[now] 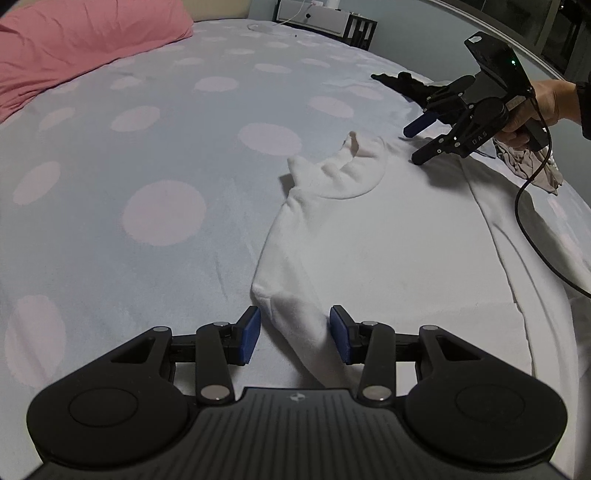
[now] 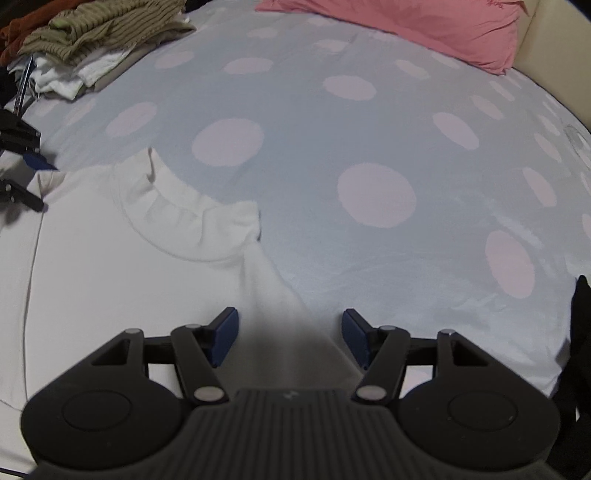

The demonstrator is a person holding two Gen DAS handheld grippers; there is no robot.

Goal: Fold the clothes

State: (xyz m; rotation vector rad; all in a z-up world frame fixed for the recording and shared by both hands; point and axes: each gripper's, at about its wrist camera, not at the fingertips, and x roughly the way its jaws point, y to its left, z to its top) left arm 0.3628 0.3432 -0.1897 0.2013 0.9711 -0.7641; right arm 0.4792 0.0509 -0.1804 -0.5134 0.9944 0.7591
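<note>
So the white top (image 1: 388, 236) is lying flat on the bed (image 1: 147, 147), the one with the grey cover and pale pink dots, collar (image 1: 343, 173) pointing up toward the pink pillow (image 1: 81, 44).

From my left tool (image 1: 293, 332), the shoulder edge of the top sits right between the blue pads (image 1: 249, 332). The pads are parted and I can see gaps on both sides of the fabric, so it's released, not pinching anything.

My right tool (image 2: 290, 338) is spread wide too, nothing clamped. It's hanging over the other shoulder of the top, with the cloth edge running down between its fingers and bare bed cover off to the right of it. In the left view you can see that same right tool (image 1: 417, 142) near the collar side of the top, held by a hand (image 1: 543, 107), jaws apart.

Off at the far side there's a heap of other clothes (image 2: 92, 33), a striped olive knit on top, well apart from the white top.
</note>
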